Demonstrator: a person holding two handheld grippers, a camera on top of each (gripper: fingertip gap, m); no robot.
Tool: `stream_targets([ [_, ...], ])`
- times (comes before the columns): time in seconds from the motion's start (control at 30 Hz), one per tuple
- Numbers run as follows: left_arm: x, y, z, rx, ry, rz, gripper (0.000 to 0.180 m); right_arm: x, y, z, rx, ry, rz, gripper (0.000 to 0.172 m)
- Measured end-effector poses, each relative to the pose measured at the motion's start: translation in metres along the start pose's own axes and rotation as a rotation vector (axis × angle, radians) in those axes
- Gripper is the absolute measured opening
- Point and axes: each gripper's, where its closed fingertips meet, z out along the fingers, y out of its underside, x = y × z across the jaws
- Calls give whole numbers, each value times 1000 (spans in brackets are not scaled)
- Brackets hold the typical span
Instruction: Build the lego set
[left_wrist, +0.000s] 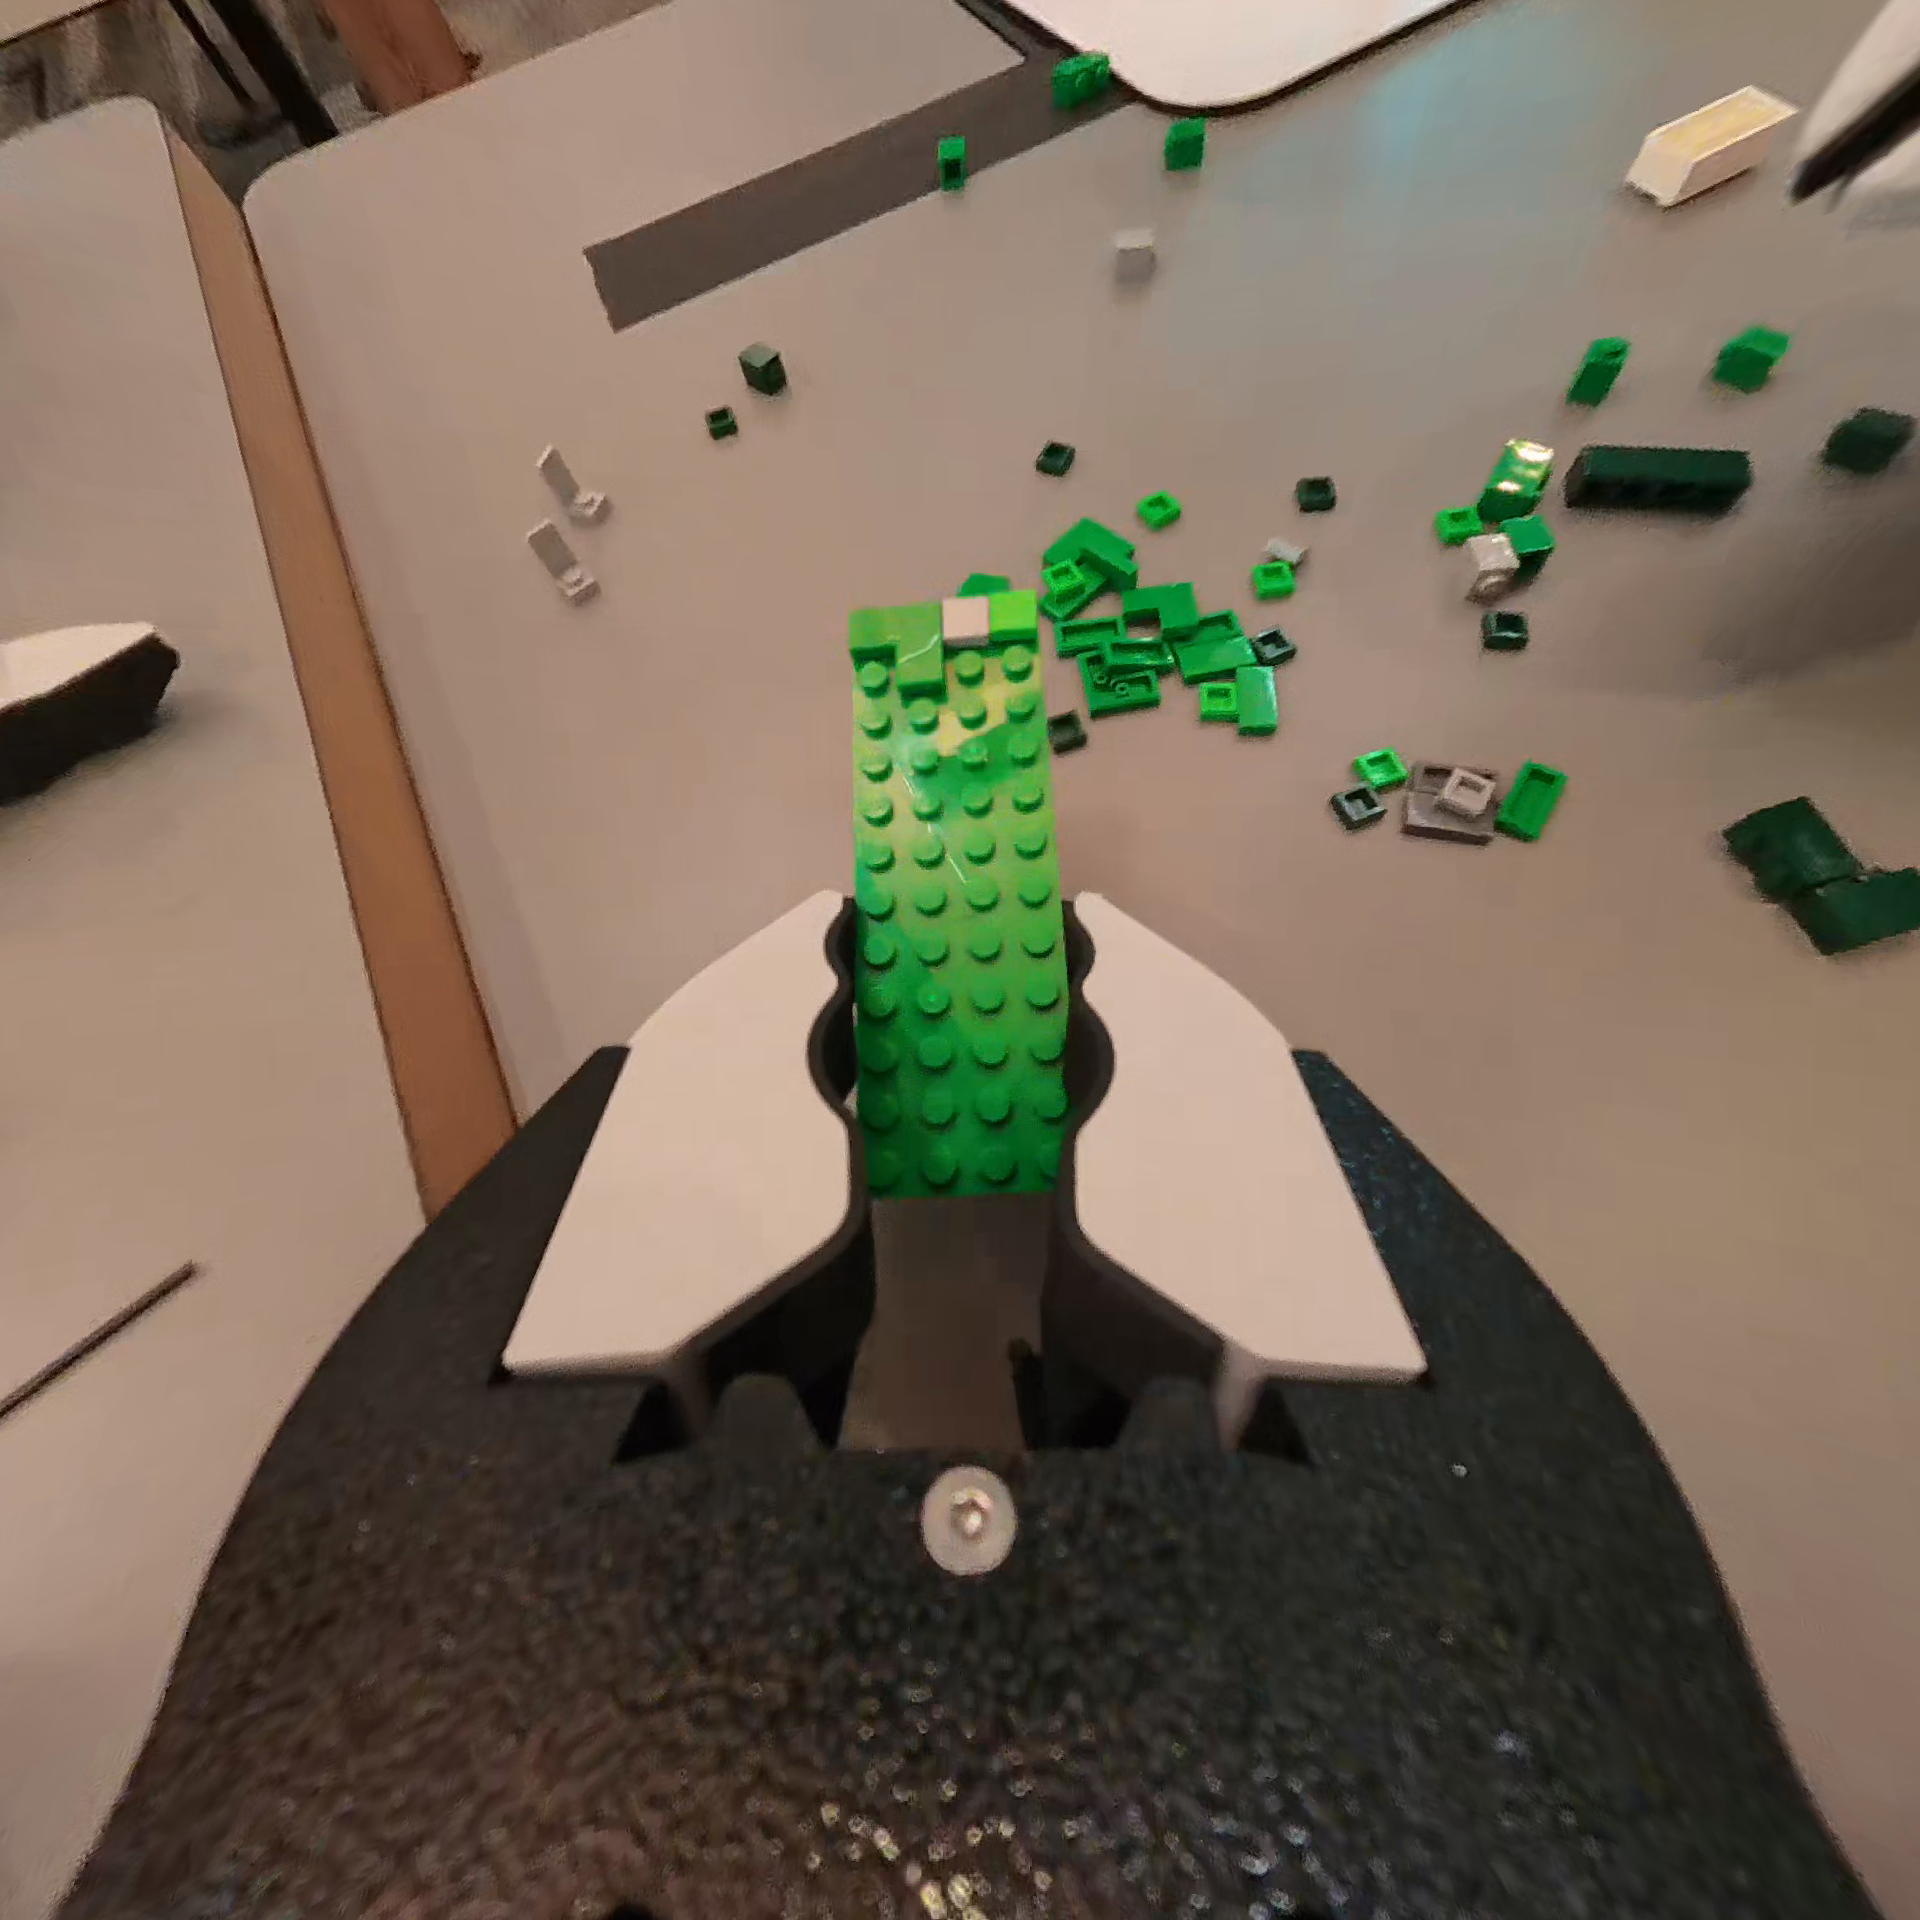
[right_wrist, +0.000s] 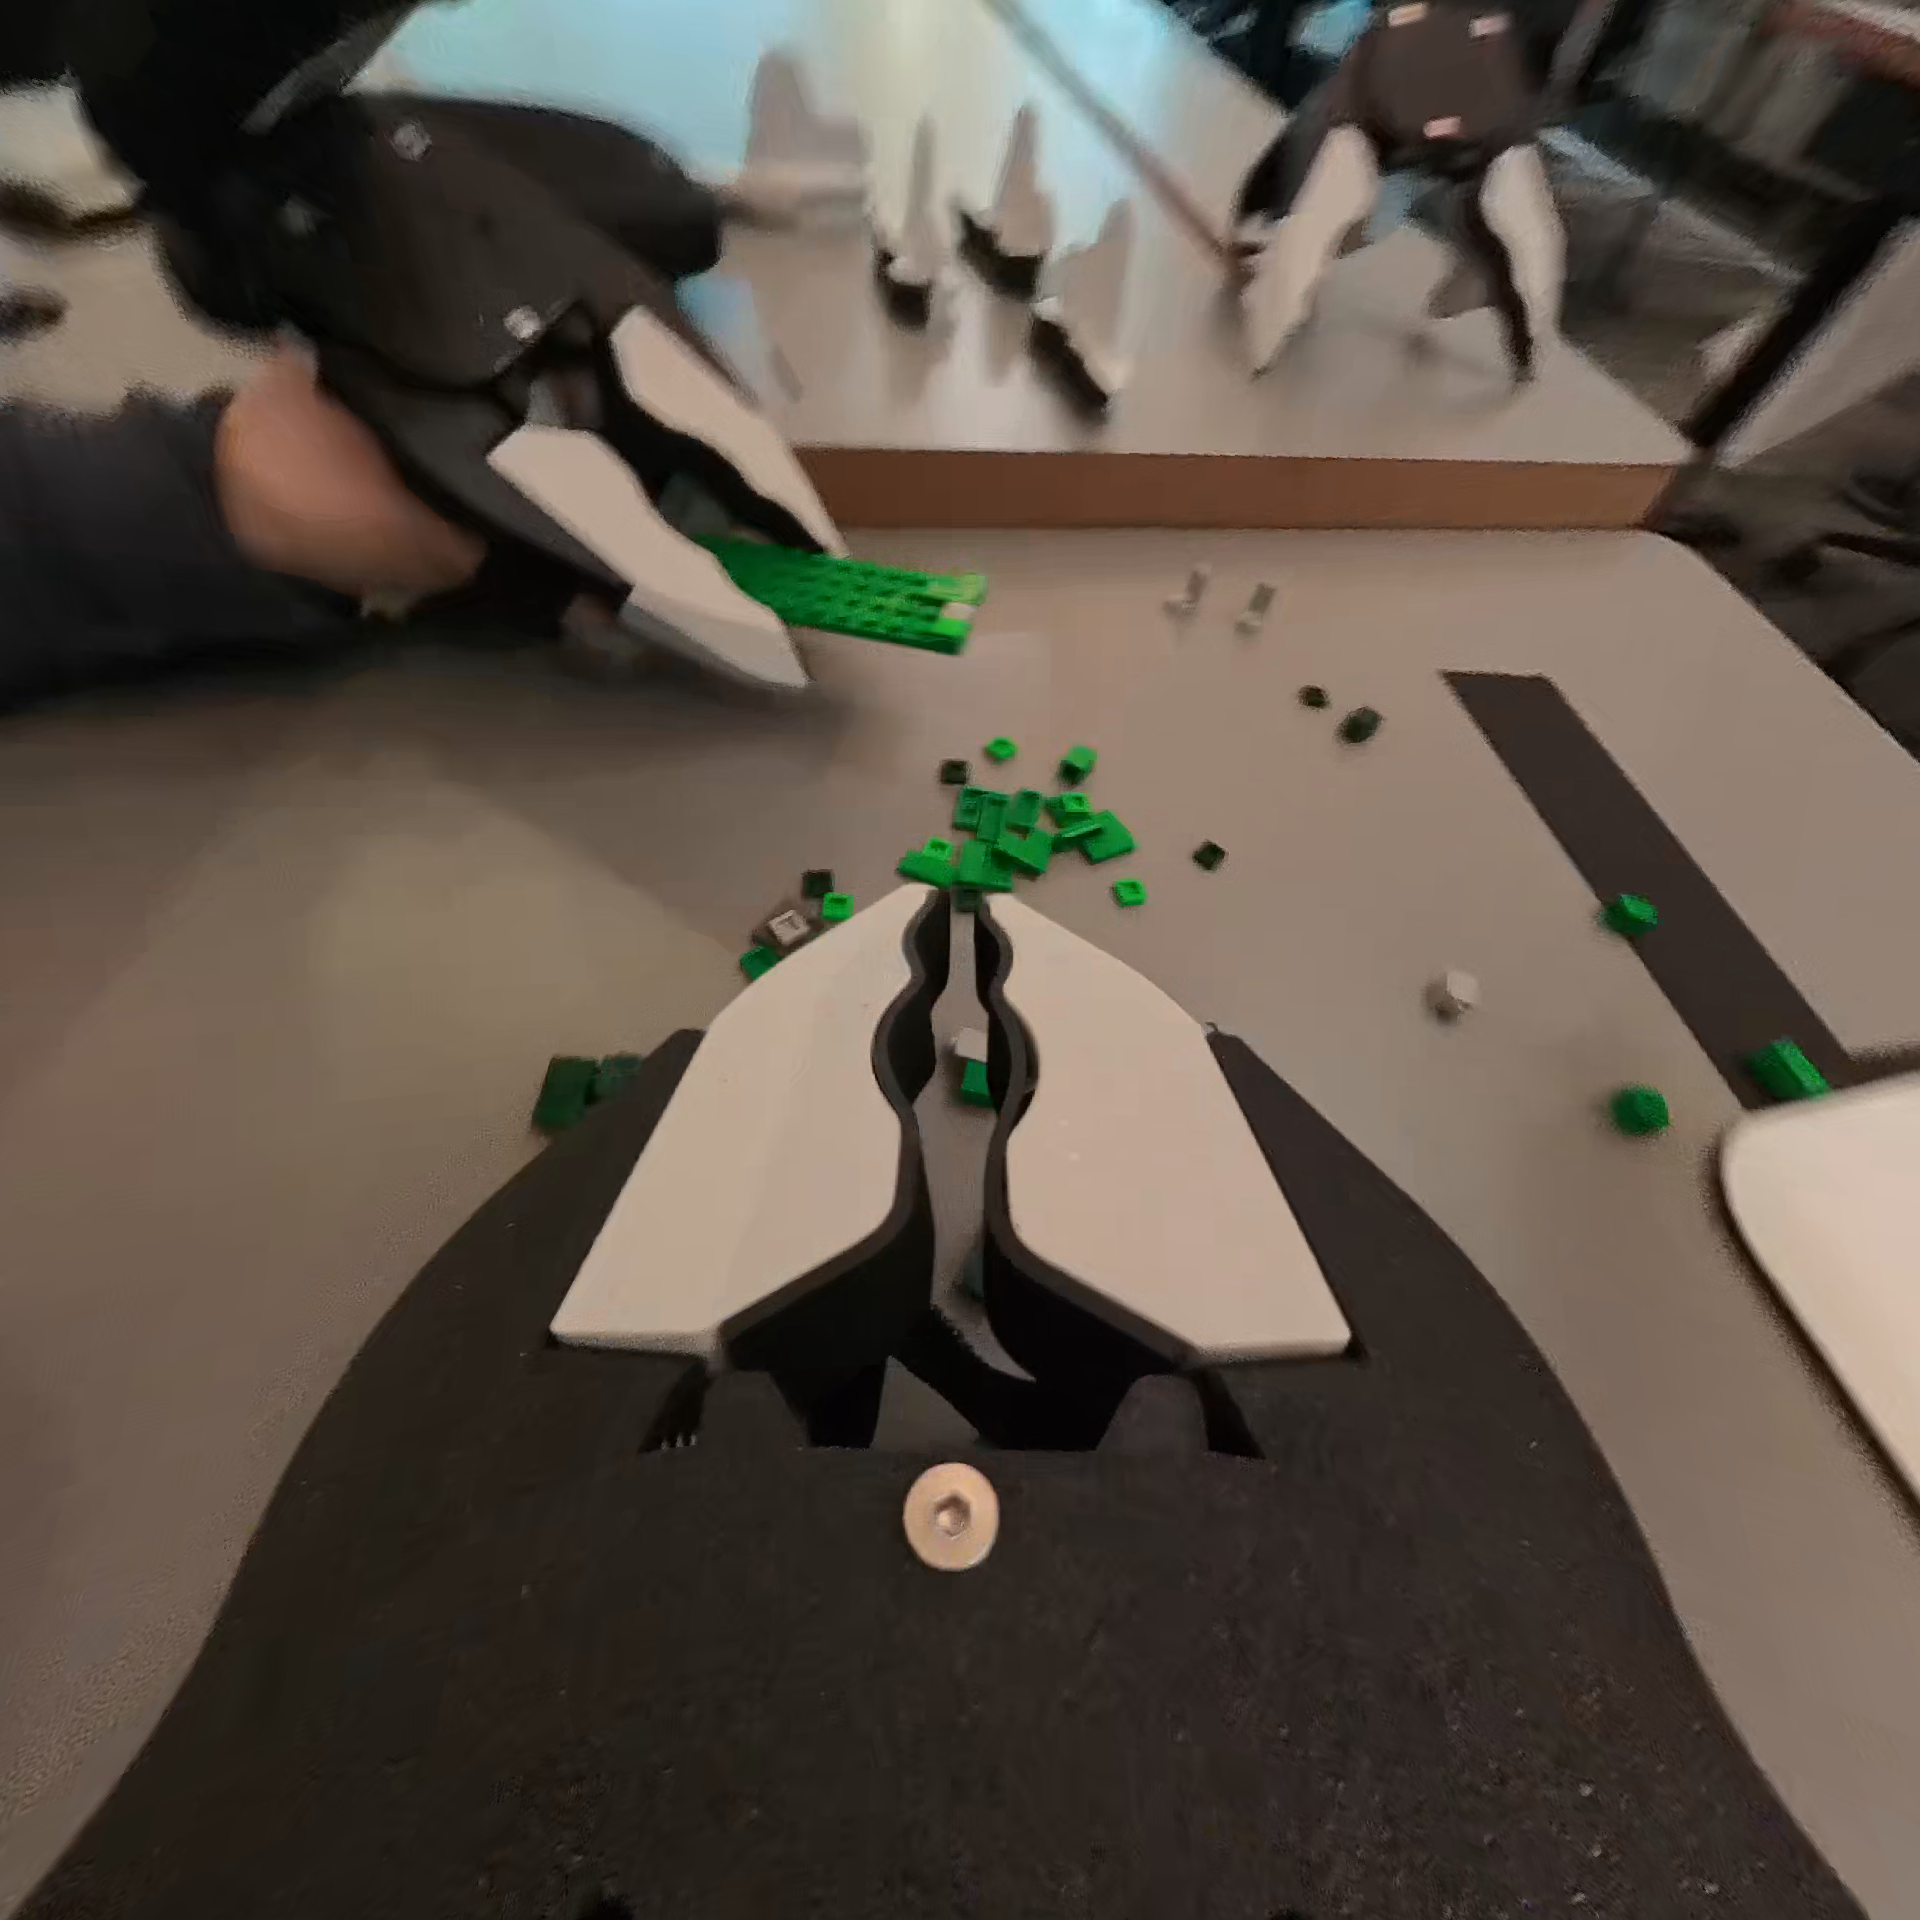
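The left gripper (left_wrist: 961, 914) clamps a long bright-green studded plastic baseplate (left_wrist: 956, 883) by its near end, both dark pads pressed to its long edges; the plate juts forward past the fingertips, with a small grey square tile (left_wrist: 964, 619) and green tiles at its far end. Beyond that end, to the right, lies a heap of small green flat tiles (left_wrist: 1153, 644) on the grey table (left_wrist: 520, 727).

The right gripper (right_wrist: 961, 909) has its fingers nearly together, only a thin slit between the tips (nothing plainly held). Its tips hang just above the near edge of the same heap.
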Motion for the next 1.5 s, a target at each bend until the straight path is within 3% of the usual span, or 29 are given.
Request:
stream_targets([
  [0.13, 17, 2, 6, -28, 80, 53, 36, -39, 13, 16, -170, -356, -159, 9],
  [0.2, 22, 8, 11, -65, 94, 75, 36, -45, 27, 24, -277, -418, -245, 14],
  [0.37, 26, 8, 11, -67, 120, 75, 36, -37, 40, 39, -342, -449, -344, 14],
  [0.6, 18, 7, 12, -67, 54, 64, 36, 21, 28, 46, -320, -249, -254, 10],
  [0.67, 20, 6, 13, -67, 61, 66, 36, 7, 22, 49, -275, -352, -236, 3],
  [0.73, 23, 5, 13, -65, 77, 78, 36, -7, 20, 56, -253, -411, -346, 4],
  [1.07, 27, 9, 10, -75, 144, 80, 36, -6, 33, 84, -487, -605, -764, 11],
  [1.2, 26, 10, 9, -86, 144, 74, 36, -7, 38, 85, -552, -672, -776, 9],
  [1.5, 25, 11, 7, -102, 138, 85, 36, -1, 37, 77, -615, -633, -809, 8],
])
